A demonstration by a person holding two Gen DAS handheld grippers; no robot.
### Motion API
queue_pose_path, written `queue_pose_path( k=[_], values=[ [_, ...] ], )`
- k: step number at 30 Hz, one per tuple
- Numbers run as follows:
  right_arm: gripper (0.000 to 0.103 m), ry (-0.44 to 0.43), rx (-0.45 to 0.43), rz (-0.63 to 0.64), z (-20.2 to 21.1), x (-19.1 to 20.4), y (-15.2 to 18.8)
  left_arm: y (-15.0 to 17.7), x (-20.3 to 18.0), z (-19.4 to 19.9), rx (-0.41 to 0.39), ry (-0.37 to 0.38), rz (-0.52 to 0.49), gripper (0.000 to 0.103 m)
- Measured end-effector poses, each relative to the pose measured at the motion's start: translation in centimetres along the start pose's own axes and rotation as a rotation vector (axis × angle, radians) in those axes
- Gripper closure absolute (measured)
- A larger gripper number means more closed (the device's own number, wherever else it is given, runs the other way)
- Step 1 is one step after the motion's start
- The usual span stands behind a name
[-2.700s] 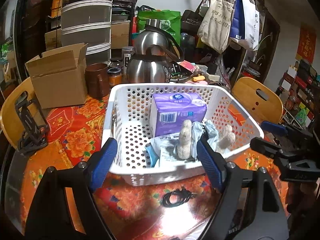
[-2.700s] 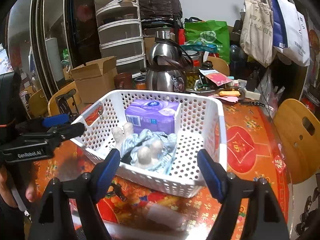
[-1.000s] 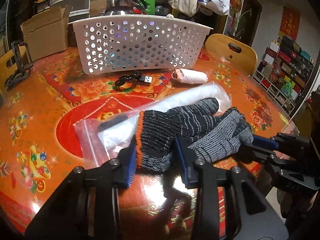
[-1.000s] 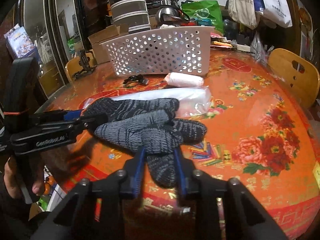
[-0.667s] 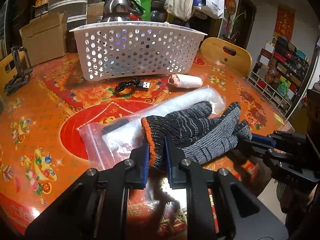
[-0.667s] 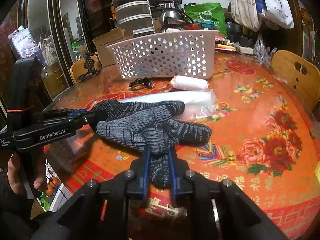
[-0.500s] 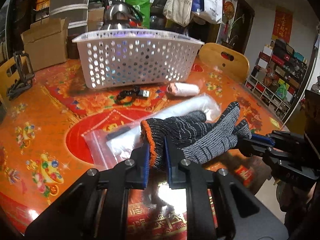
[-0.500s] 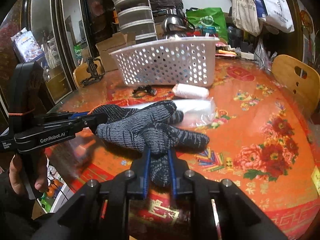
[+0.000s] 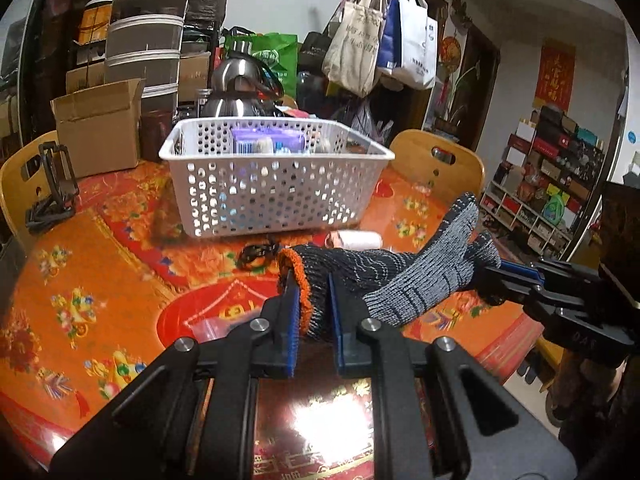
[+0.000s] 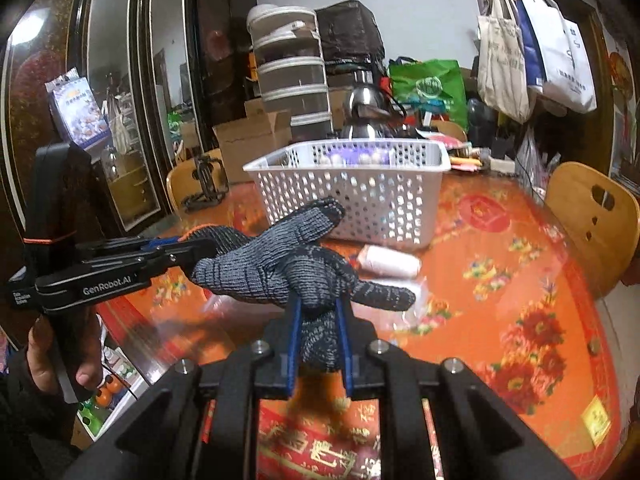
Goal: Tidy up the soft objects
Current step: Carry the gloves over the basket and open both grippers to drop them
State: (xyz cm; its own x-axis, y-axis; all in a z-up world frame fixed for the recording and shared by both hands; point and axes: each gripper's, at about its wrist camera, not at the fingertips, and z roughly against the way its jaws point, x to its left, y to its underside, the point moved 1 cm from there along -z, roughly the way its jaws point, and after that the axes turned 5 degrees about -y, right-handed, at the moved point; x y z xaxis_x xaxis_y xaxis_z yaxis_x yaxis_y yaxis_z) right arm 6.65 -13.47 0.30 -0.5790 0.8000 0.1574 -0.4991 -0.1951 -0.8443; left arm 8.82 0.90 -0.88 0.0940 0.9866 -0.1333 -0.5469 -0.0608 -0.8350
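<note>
We hold the pair of knit gloves (image 9: 404, 276) up off the table (image 9: 120, 264), stretched between our two tools. Our left gripper (image 9: 311, 292) is clamped on the orange-trimmed cuff end, and our right gripper (image 10: 319, 314) is clamped on the finger end; in the left view the right tool reaches in from the right edge, and in the right view the left tool comes in from the left, held by a bare hand (image 10: 60, 356).

Ahead of the gloves stands the white perforated basket (image 9: 276, 196), its near wall facing us and its rim above the level of the gloves. Between gloves and basket lie a small white roll (image 9: 356, 239) and a coiled black cable (image 9: 256, 254), both near the basket's foot. A clear zip bag (image 9: 208, 326) lies flat on the cloth beneath the gloves. The table's near edge curves just under our tools; a wooden chair (image 10: 592, 216) stands off the right rim, another (image 9: 24, 184) off the left with a black clip stand (image 9: 50, 184) by it.

The gloves are grey and black ribbed knit, soft and sagging, one finger poking up towards the basket, another drooping out to the right in the right view. Inside the basket a purple packet (image 9: 266, 140) shows above the rim.
</note>
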Motion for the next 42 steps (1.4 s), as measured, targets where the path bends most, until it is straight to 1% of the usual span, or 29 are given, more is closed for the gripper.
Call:
queue_pose_path(
  k=[6, 8, 12, 17, 19, 21, 25, 28, 30, 32, 33, 35, 38, 40, 41, 42],
  values=[
    [0.088, -0.011, -0.020, 0.030, 0.4, 0.5, -2.4, -2.8, 0.1, 0.9, -0.039, -0.014, -0.013, 0.092],
    [0.088, -0.019, -0.021, 0.038, 0.4, 0.4, -3.4, -4.2, 0.3, 0.7, -0.038, -0.003, -0.008, 0.092],
    [0.088, -0.021, -0.037, 0.060, 0.4, 0.5, -5.9, -6.8, 0.3, 0.6, -0.055, 0.001, -0.007, 0.092],
    [0.088, -0.019, -0.050, 0.104, -0.2, 0.7, -10.1, -11.3, 0.8, -0.3, -0.063, 0.013, 0.009, 0.093],
    [0.089, -0.002, -0.054, 0.119, -0.8, 0.5, -11.7, -13.9, 1.1, -1.1, -0.074, -0.006, 0.008, 0.093],
    [0.089, -0.012, -0.047, 0.114, -1.9, -0.1, -13.9, -15.9, 1.7, -2.2, -0.071, -0.017, 0.011, 0.093],
    [0.089, 0.035, -0.045, 0.153, -4.4, -0.8, -17.6, -20.7, 3.4, -5.2, -0.054, -0.027, 0.047, 0.093],
    [0.089, 0.065, -0.038, 0.168, -6.7, -1.9, -20.1, -23.2, 4.7, -8.4, -0.035, -0.038, 0.072, 0.093],
    [0.089, 0.084, -0.032, 0.167, -8.5, -2.8, -21.3, -24.2, 5.2, -10.5, -0.018, -0.055, 0.074, 0.093],
    [0.089, 0.096, -0.020, 0.175, -10.2, -3.5, -22.1, -24.6, 5.7, -12.9, 0.001, -0.075, 0.070, 0.093],
    [0.089, 0.101, -0.018, 0.176, -11.1, -4.1, -22.4, -24.6, 6.1, -14.5, 0.027, -0.080, 0.076, 0.093],
    [0.089, 0.093, -0.001, 0.166, -12.8, -5.2, -22.4, -23.9, 6.5, -16.4, 0.047, -0.092, 0.087, 0.093],
    [0.088, 0.098, 0.016, 0.159, -14.8, -6.6, -21.4, -22.4, 6.8, -19.6, 0.104, -0.124, 0.087, 0.093],
    [0.085, 0.084, 0.081, 0.140, -17.0, -7.6, -20.1, -21.3, 7.2, -21.3, 0.149, -0.168, 0.081, 0.089],
    [0.080, 0.088, 0.103, 0.133, -17.6, -8.0, -19.6, -20.8, 7.4, -21.6, 0.159, -0.175, 0.081, 0.079],
    [0.069, 0.098, 0.122, 0.129, -18.1, -8.3, -18.8, -20.4, 7.7, -21.9, 0.168, -0.178, 0.087, 0.060]
  ],
)
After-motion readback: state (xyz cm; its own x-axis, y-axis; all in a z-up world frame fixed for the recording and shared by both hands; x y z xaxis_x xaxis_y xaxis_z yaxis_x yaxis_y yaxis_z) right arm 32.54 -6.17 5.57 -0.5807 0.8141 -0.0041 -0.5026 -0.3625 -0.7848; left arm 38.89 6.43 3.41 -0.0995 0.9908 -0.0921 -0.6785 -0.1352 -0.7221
